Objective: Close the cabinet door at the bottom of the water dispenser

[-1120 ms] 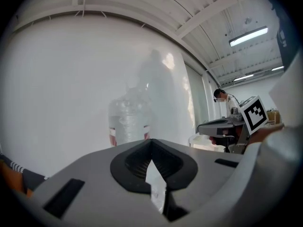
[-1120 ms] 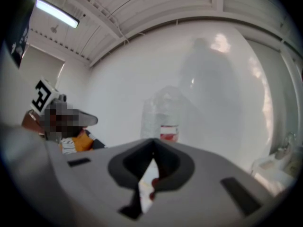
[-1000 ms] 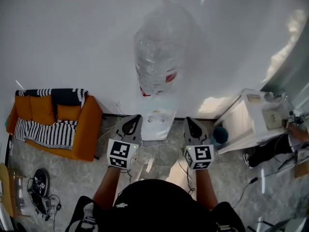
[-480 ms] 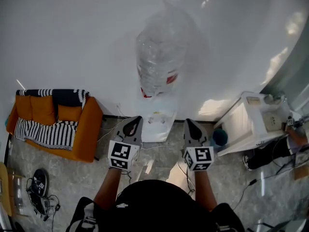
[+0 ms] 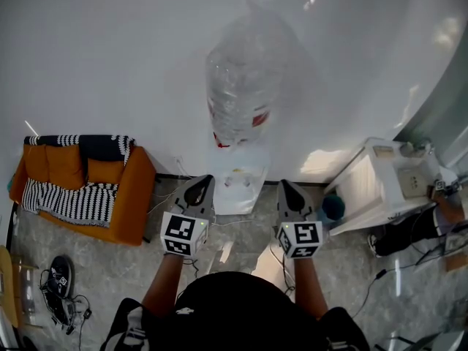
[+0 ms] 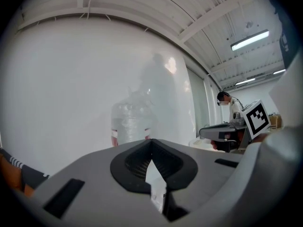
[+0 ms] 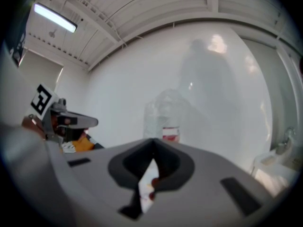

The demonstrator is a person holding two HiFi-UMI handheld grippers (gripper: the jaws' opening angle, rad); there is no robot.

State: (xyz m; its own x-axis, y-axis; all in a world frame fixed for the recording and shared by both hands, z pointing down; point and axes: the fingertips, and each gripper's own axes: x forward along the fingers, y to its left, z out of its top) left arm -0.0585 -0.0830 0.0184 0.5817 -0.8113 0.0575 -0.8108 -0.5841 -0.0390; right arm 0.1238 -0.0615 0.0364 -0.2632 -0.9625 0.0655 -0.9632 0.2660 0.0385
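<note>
White water dispenser (image 5: 238, 185), clear bottle (image 5: 241, 86) on top, stands upright against the wall, straight ahead of both tools and between their lines. Left hand-held gripper (image 5: 199, 185) and right hand-held gripper (image 5: 287, 189) are both clenched on nothing, side by side, about equally near. The bottom cabinet door lies low and forward of the tips; its leaf cannot be made out. Orange sofa (image 5: 110, 196) far left and white stand (image 5: 373, 189) far right leave open floor (image 5: 241, 232) for approach.
</note>
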